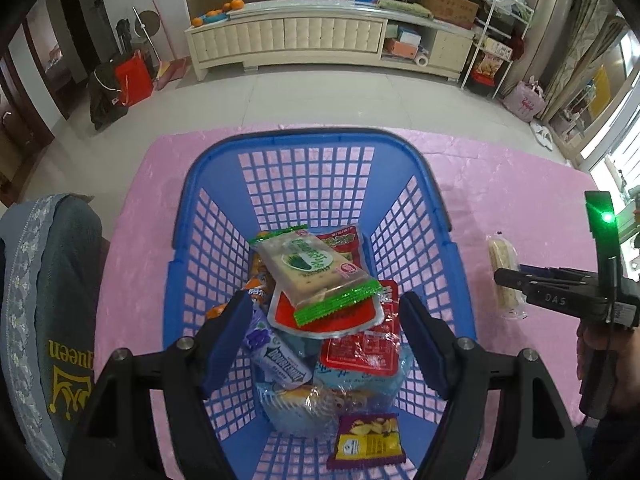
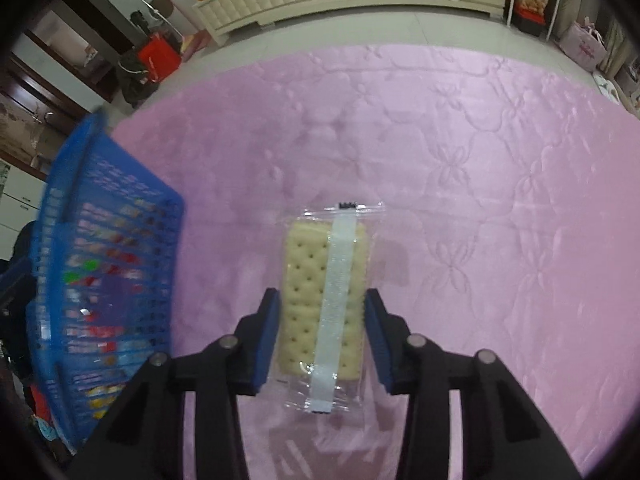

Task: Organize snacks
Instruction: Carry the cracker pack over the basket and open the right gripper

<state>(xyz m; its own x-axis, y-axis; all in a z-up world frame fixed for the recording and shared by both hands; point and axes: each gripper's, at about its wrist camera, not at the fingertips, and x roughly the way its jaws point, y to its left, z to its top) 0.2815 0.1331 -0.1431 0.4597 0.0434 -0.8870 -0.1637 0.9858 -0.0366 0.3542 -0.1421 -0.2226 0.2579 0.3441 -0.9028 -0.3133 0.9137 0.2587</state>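
The right gripper points steeply down over a clear-wrapped cracker pack, its two blue pads straddling the pack's long sides. The left pad looks to be touching the wrapper's edge; beside the right pad a thin strip of pink still shows, so I judge the grip not yet firm. To do this step well, the pads should close squarely on the cracker stack itself, not on the loose film at the near end, and only gently, since the crackers would likely snap under a hard squeeze. The pack should be lifted level and carried to the left over the basket rim before release.

The pack is a flat stack of pale, dotted crackers in transparent film, with a white seam strip running down its length and crimped ends. It lies flat on the pink quilted cloth, just right of the blue plastic basket, outside it.

The left gripper hangs over the basket with its jaws spread wide and nothing between them. Below it the basket already holds a pile of snacks: a green-edged cracker pack on top, red sachets, a purple gum-like packet and a yellow-and-purple chip bag near the front wall
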